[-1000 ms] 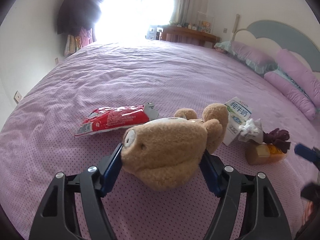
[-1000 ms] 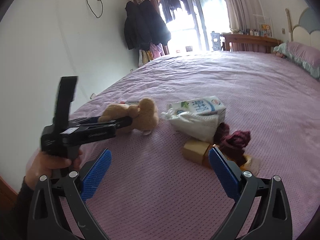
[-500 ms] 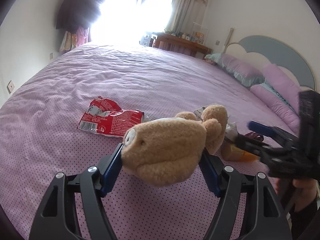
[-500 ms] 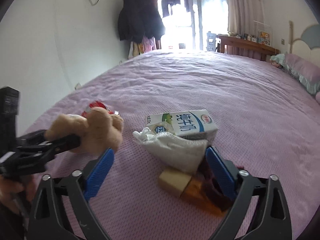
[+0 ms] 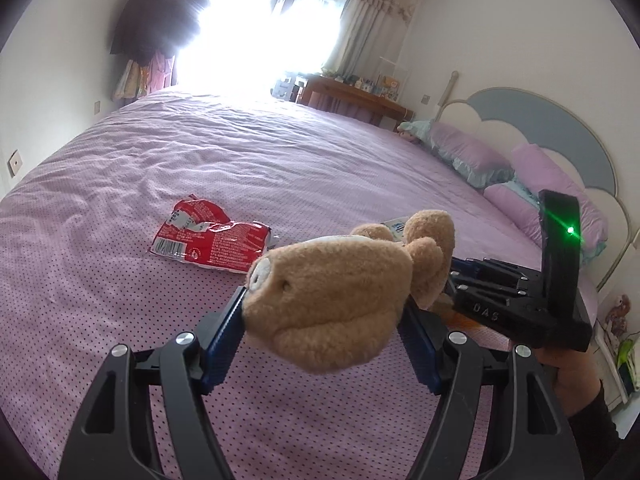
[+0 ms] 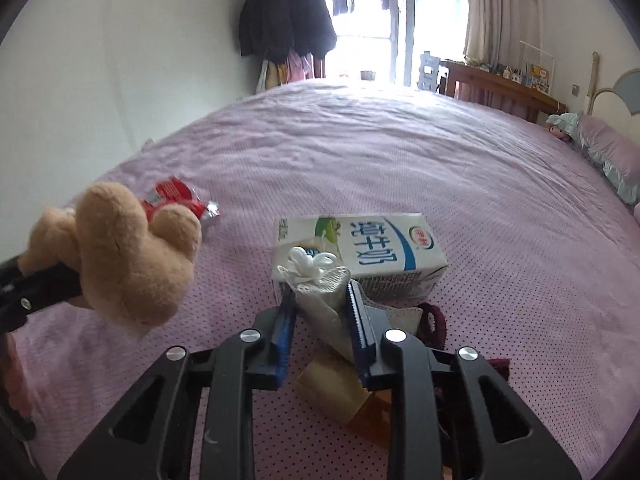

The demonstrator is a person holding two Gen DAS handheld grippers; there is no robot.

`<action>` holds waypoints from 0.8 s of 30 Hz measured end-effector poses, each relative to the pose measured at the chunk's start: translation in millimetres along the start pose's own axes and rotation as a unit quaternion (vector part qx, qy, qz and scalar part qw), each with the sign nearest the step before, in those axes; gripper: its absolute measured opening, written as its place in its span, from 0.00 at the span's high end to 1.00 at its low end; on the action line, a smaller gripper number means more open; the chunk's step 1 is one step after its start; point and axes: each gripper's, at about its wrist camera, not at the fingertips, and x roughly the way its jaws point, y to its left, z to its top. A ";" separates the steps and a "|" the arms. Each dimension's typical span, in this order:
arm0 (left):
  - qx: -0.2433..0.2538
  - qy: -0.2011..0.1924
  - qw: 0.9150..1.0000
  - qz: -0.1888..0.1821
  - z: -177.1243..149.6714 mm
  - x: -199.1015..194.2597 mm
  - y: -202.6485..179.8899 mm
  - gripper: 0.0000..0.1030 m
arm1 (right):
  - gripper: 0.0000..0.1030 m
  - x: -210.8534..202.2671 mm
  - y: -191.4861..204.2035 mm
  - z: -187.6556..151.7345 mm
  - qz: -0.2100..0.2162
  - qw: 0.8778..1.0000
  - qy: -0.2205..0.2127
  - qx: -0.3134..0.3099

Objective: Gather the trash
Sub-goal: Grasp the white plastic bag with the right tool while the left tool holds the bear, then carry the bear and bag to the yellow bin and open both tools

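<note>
My left gripper [image 5: 322, 320] is shut on a tan teddy bear [image 5: 340, 288] and holds it above the purple bed [image 5: 200, 168]. A red snack wrapper [image 5: 208, 236] lies on the bed beyond it. My right gripper [image 6: 320, 304] is shut on a crumpled white tissue [image 6: 320, 280], right in front of a white and blue milk carton [image 6: 372, 252] lying on its side. The bear [image 6: 124, 256] hangs at the left of the right wrist view, the wrapper [image 6: 176, 196] behind it. The right gripper's body [image 5: 520, 292] shows at the right of the left wrist view.
A tan box and amber bottle [image 6: 340, 392] and a dark maroon item [image 6: 436, 324] lie under the right gripper. Purple pillows [image 5: 472, 152] and a headboard [image 5: 552, 124] stand at the right. A wooden desk [image 5: 352, 96] and bright window are at the back.
My right gripper moved forward over the tissue and closed on it. My left gripper lifted the bear a little higher and still holds it.
</note>
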 end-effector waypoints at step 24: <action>0.081 0.014 0.990 -0.114 -46.2 -44.1 -135.5 0.31 | 0.79 -206.8 -52.1 -87.1 0.048 0.991 -0.087 0.086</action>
